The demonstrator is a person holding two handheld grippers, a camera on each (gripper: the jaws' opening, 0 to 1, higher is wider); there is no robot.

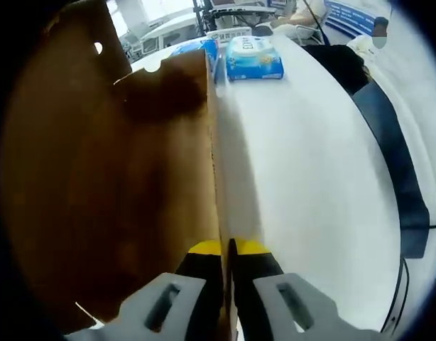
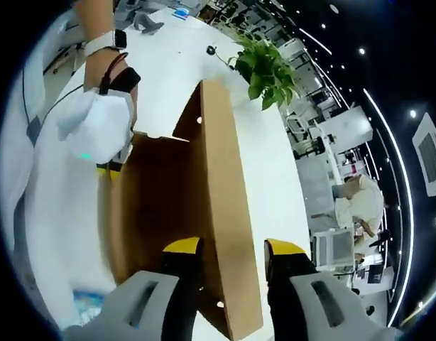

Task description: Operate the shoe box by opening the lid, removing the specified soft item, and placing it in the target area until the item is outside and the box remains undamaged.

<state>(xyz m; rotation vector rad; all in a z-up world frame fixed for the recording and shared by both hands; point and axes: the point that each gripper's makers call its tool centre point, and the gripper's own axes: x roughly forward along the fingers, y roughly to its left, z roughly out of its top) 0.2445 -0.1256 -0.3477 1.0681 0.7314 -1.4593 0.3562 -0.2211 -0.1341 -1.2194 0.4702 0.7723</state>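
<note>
Left gripper view: my left gripper point(image 1: 229, 247) is pinching the edge of the box point(image 1: 111, 192) wall, jaws together on the cardboard, yellow tips pressed against either side of it. The brown wall is running up the view from the jaws, with a dim interior to its left. I cannot make out any soft item inside from here. The box is sitting on the white table point(image 1: 310, 185). At the far end of the table a blue pack point(image 1: 253, 58) is lying, well apart from the box.

Right gripper view: my right gripper point(image 2: 232, 249) is straddling the raised lid point(image 2: 221, 206), jaws apart, one tip on each side of the cardboard panel; I cannot tell whether either tip is touching it. Across the open box, the left gripper point(image 2: 108, 153) is sitting at the far edge, held by a hand point(image 2: 97, 124) in a white glove, watch point(image 2: 106, 40) on the wrist. A potted plant point(image 2: 264, 67) is standing beyond the lid.
</note>
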